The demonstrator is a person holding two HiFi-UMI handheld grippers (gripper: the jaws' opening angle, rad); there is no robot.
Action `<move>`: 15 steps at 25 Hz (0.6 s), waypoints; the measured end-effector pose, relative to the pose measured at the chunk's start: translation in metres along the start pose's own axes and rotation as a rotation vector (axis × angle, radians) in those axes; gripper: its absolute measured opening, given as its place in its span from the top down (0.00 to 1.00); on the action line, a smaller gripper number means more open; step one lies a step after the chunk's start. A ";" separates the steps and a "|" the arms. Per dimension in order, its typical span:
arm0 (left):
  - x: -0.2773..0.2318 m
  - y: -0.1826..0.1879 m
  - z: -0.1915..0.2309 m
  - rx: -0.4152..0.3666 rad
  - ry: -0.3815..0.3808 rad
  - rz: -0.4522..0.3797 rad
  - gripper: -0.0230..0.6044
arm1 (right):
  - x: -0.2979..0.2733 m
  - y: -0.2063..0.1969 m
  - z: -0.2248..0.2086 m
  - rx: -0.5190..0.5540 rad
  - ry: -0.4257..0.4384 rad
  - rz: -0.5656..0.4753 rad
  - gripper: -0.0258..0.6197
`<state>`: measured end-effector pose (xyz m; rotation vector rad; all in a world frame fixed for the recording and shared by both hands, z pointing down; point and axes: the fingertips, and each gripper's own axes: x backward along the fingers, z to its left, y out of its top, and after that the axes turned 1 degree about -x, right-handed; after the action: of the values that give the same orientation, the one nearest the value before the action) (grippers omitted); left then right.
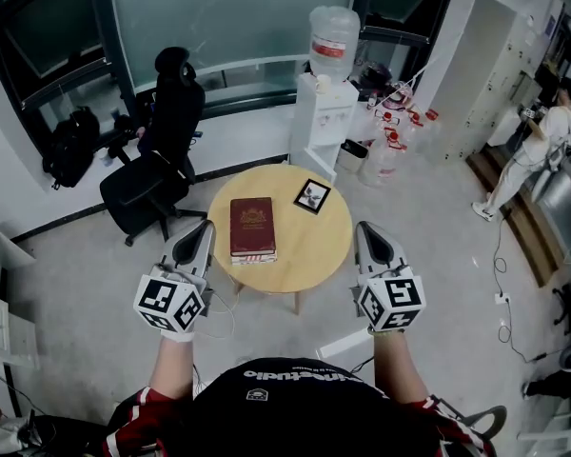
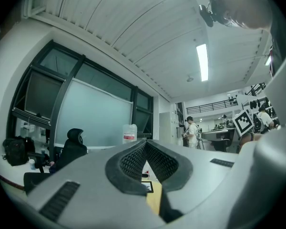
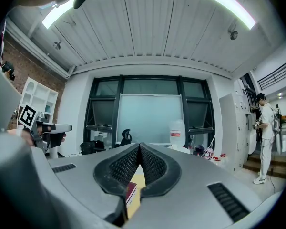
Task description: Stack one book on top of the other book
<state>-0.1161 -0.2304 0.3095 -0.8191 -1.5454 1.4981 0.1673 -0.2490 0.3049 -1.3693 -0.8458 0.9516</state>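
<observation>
The red book (image 1: 252, 225) lies on top of the other book (image 1: 254, 257) just left of the round counter's (image 1: 316, 248) middle, a framed picture (image 1: 312, 195) is near its far edge, and the left gripper (image 1: 206, 228) and right gripper (image 1: 364, 231) flank its near edge, fingers closed and empty.

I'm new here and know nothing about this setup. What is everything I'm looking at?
table: one, light wood, round, mid-floor
books: apparently two, dark red on top, stacked on table's left half
framed picture: one, black frame, table's far right
office chair: one, black, left of table
backpack: one, black, far left by the window
water dispenser: one, white, behind table
water jugs: several, clear, beside dispenser
person: one, white top, far right
left gripper: one, grey, shut, empty, near table's left edge
right gripper: one, grey, shut, empty, near table's right edge
</observation>
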 end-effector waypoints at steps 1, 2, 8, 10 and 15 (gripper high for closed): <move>0.001 0.000 0.000 -0.001 -0.001 0.000 0.94 | 0.000 0.000 0.000 -0.006 0.003 0.000 0.92; 0.001 0.000 0.000 -0.002 -0.001 0.000 0.94 | 0.001 -0.001 0.001 -0.012 0.006 0.002 0.92; 0.002 0.000 -0.001 -0.005 -0.010 0.001 0.94 | 0.002 -0.003 0.004 -0.019 0.011 0.008 0.92; 0.001 0.001 -0.002 -0.010 -0.013 0.002 0.94 | 0.003 -0.002 0.004 -0.017 0.009 0.008 0.92; -0.001 0.001 -0.001 -0.019 -0.021 0.006 0.94 | 0.004 -0.004 0.004 -0.023 0.002 0.009 0.92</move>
<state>-0.1147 -0.2302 0.3086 -0.8220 -1.5756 1.5034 0.1654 -0.2437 0.3086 -1.3949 -0.8521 0.9495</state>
